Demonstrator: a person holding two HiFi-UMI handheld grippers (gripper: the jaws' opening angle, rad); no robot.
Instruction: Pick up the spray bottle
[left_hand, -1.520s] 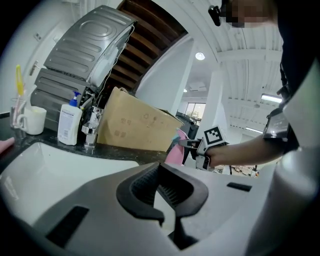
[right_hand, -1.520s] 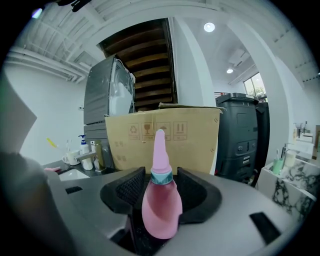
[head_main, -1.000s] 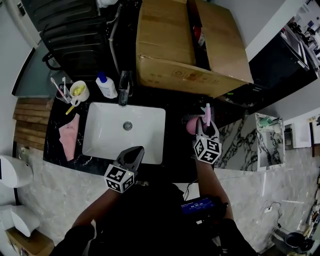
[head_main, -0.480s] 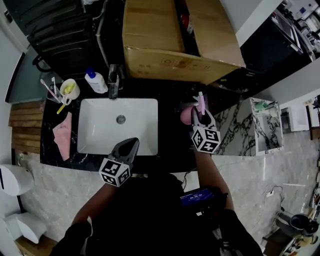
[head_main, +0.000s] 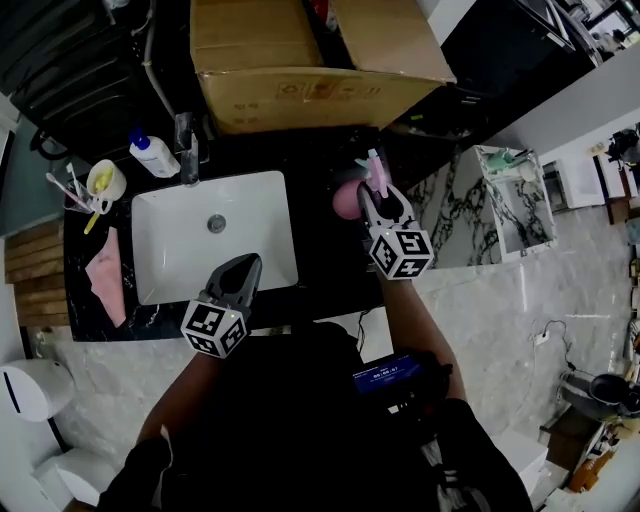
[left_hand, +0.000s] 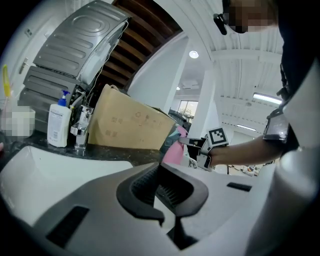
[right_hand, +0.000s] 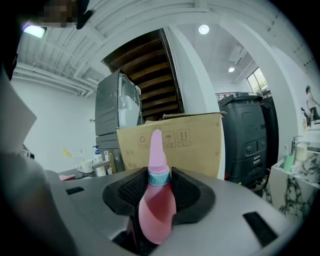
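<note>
The spray bottle (head_main: 347, 200) is pink with a teal collar and a tall pink nozzle. My right gripper (head_main: 378, 200) is shut on it just right of the sink, and the bottle stands upright above the black counter. In the right gripper view the bottle (right_hand: 157, 205) fills the gap between the pads at its neck and shoulder. My left gripper (head_main: 244, 268) hovers over the sink's front edge, shut with nothing in it. The left gripper view shows its closed jaws (left_hand: 165, 189) and, beyond them, the pink bottle (left_hand: 172, 150) held by the other gripper.
A white sink (head_main: 160, 270) sits in the black counter with a faucet (head_main: 185, 150) behind it. A large cardboard box (head_main: 300, 60) stands at the back. A white pump bottle (head_main: 152, 155), a toothbrush cup (head_main: 102, 180) and a pink cloth (head_main: 105, 285) lie left. A marble shelf (head_main: 505, 205) is at the right.
The head view has swung, so everything sits further left in it. My right gripper has shifted a little with the bottle still in its jaws. The left gripper has hardly moved.
</note>
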